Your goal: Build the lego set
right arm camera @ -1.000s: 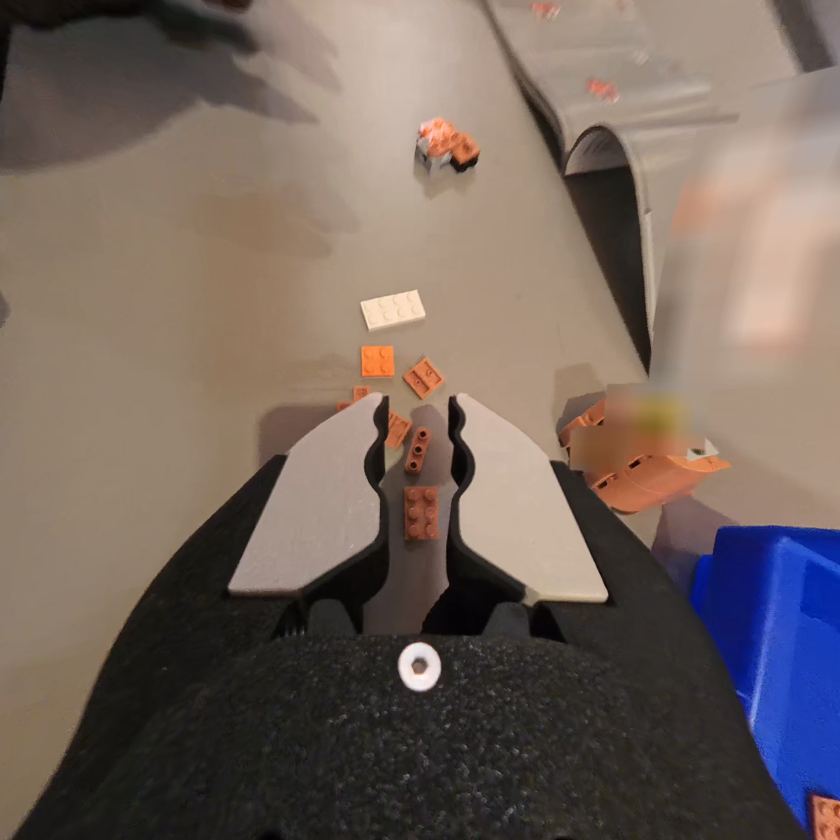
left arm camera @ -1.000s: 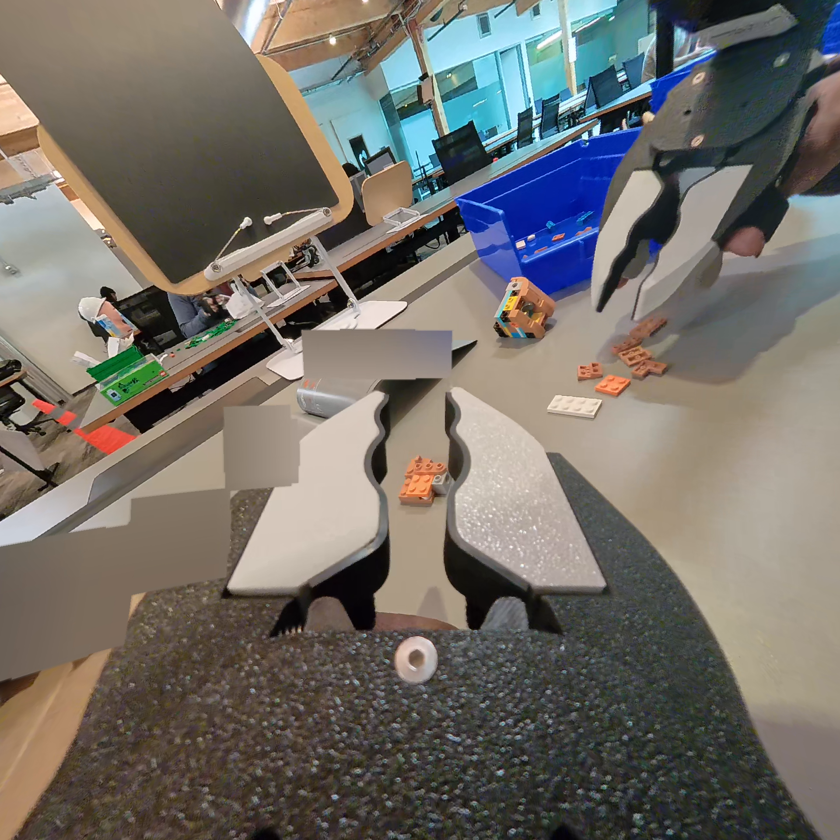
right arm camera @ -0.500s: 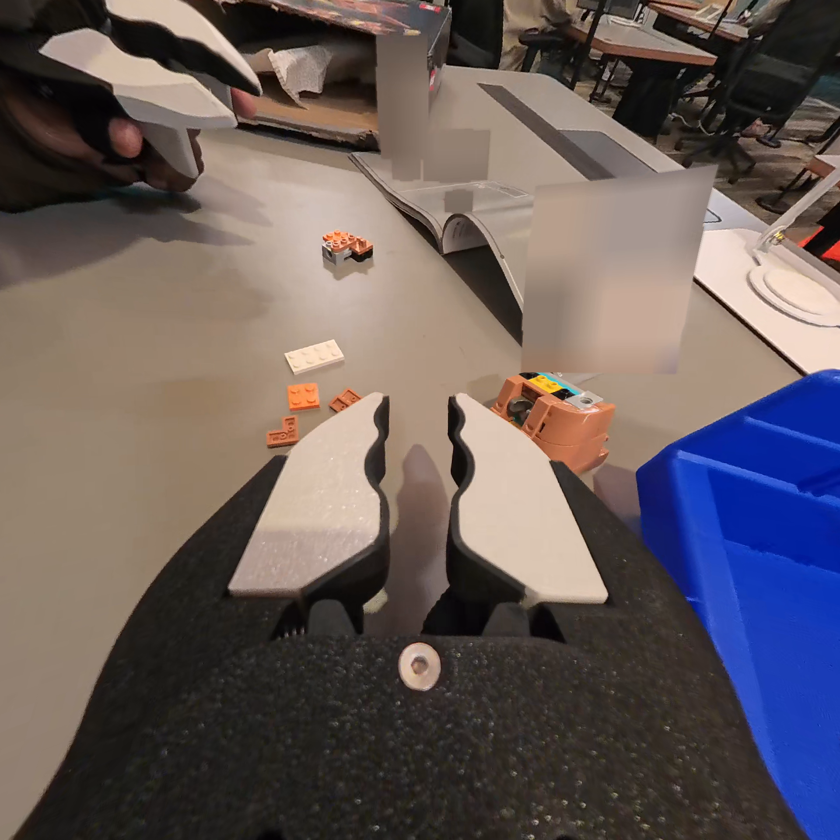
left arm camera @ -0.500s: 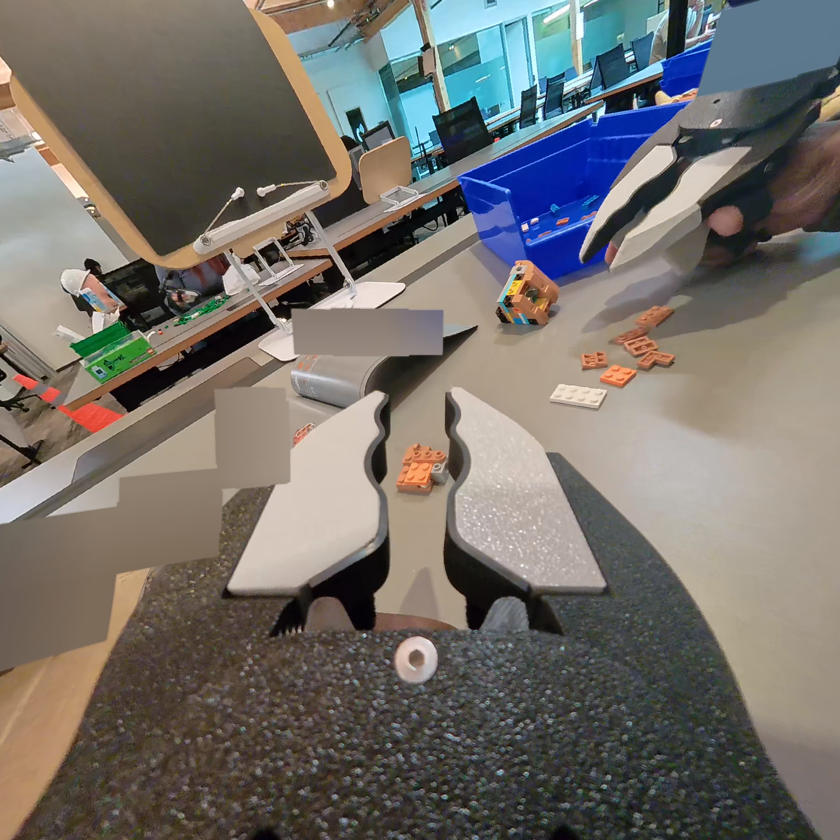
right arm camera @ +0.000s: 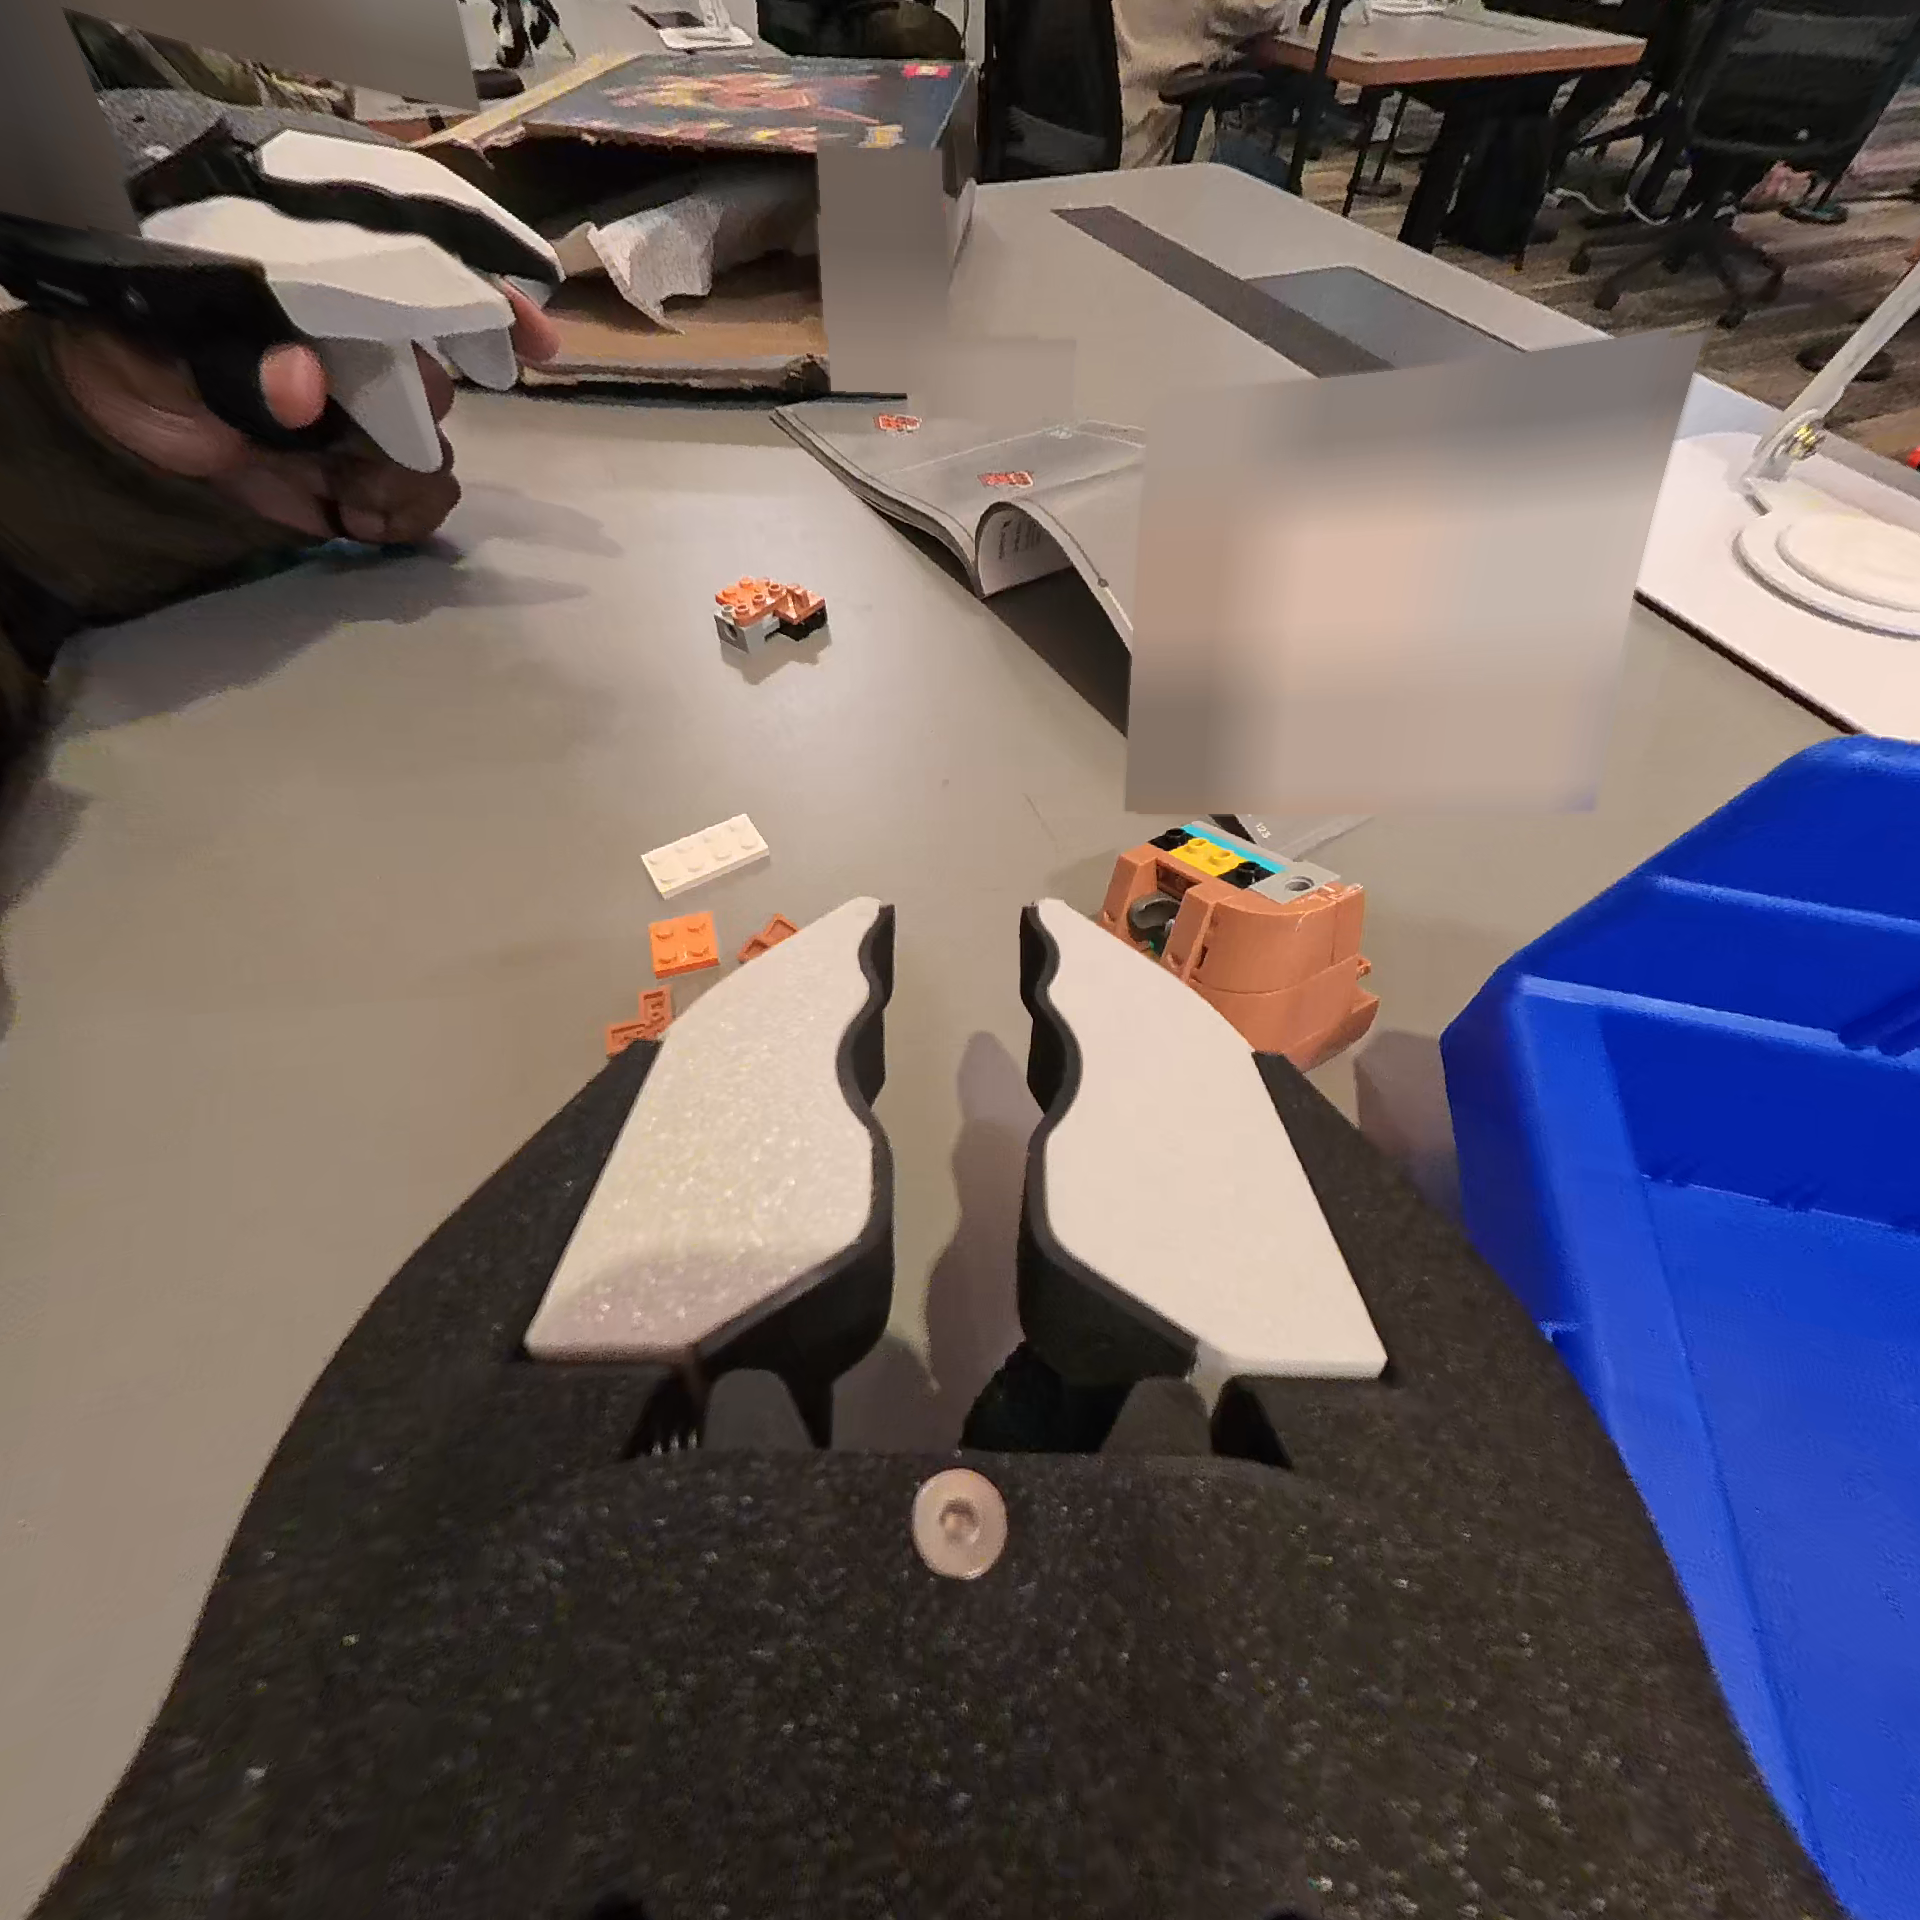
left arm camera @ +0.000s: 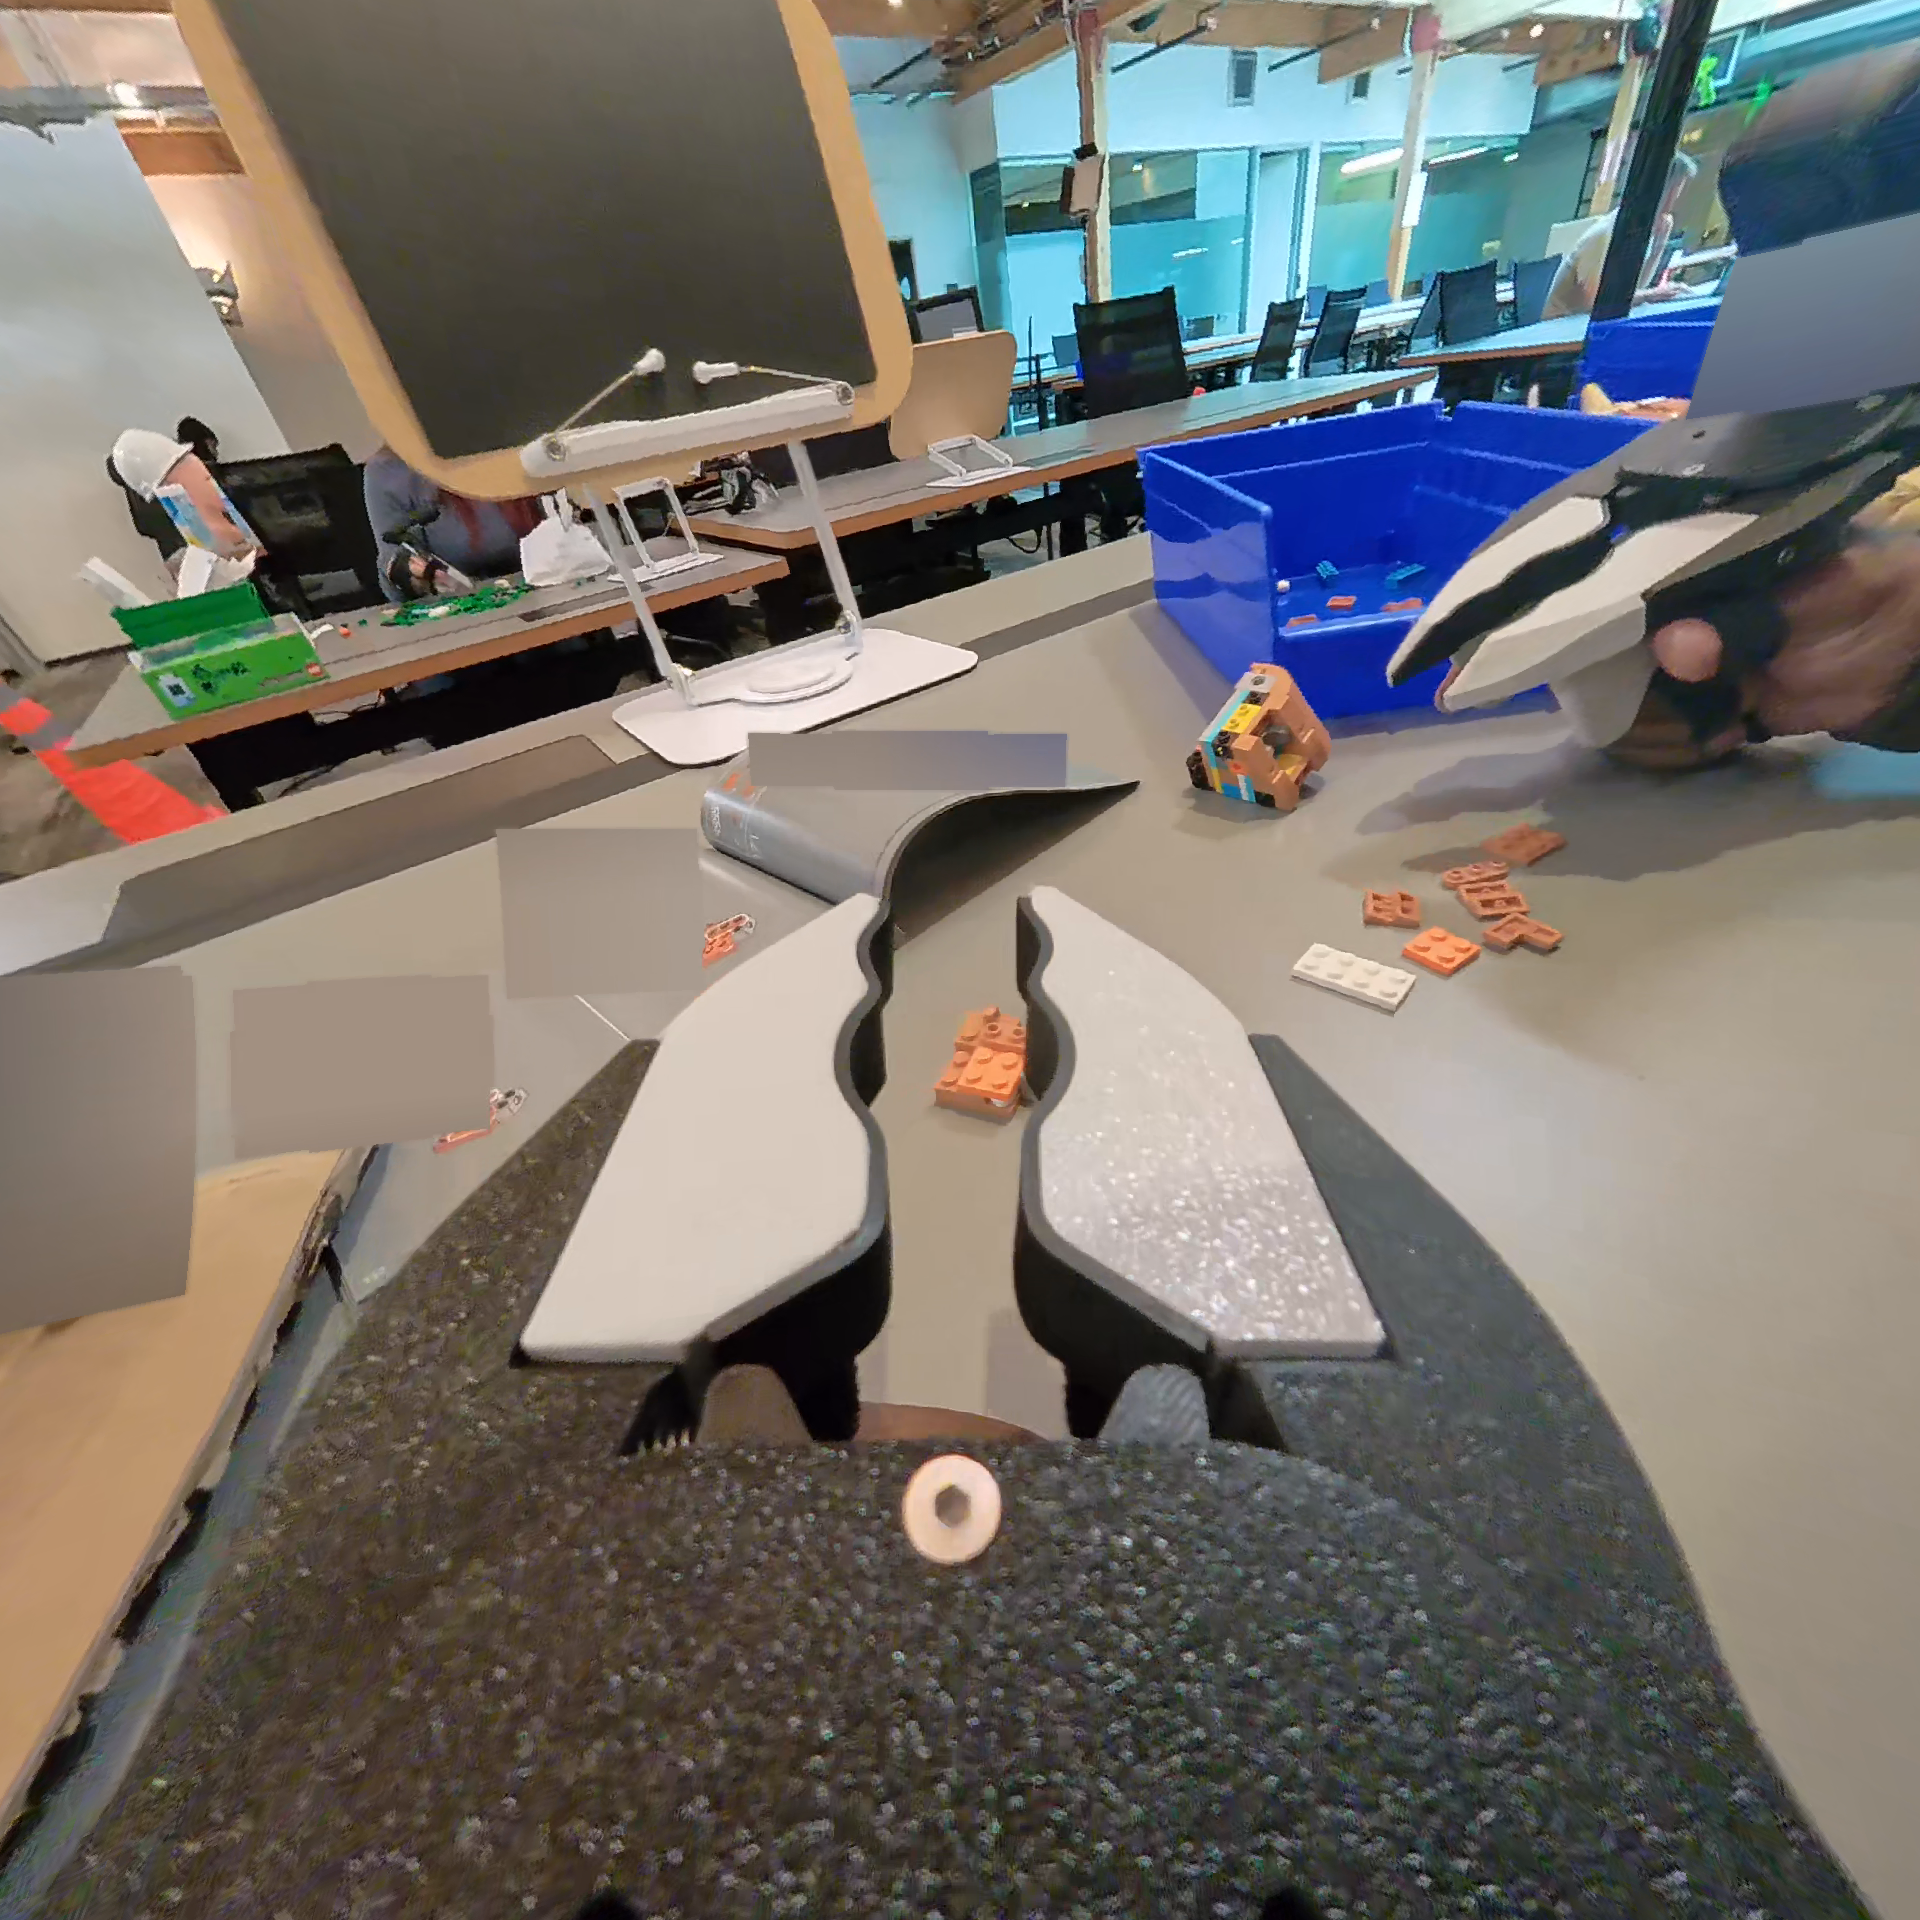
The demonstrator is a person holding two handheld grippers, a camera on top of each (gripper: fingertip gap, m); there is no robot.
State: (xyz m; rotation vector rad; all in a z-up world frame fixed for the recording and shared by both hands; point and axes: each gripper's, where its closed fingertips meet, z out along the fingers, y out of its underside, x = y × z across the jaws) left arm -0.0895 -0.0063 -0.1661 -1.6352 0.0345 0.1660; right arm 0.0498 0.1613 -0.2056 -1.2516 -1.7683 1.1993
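Note:
A small orange and grey lego assembly lies on the grey table between the fingers of my left gripper, which is open, empty and not touching it. The assembly also shows in the right wrist view. My right gripper is open and empty, low over the table. A brown lego build lies just right of its tips. A white plate, an orange plate and small brown pieces lie left of its left finger. The right gripper shows far right in the left wrist view.
A blue bin stands close on the right of my right gripper and holds a few loose pieces. An open instruction booklet lies beyond the assembly. A torn cardboard box sits at the far side. A lamp base stands beyond the booklet. The gap from one gripper's tips to the other's is roughly 25 cm. The right tips stand about 9 cm off the orange plate. The left camera catches it too, in the left wrist view.
My right gripper has tilted up from looking straight down on the loose plates and drawn back toward the blue bin. My left gripper has stayed over the small assembly.

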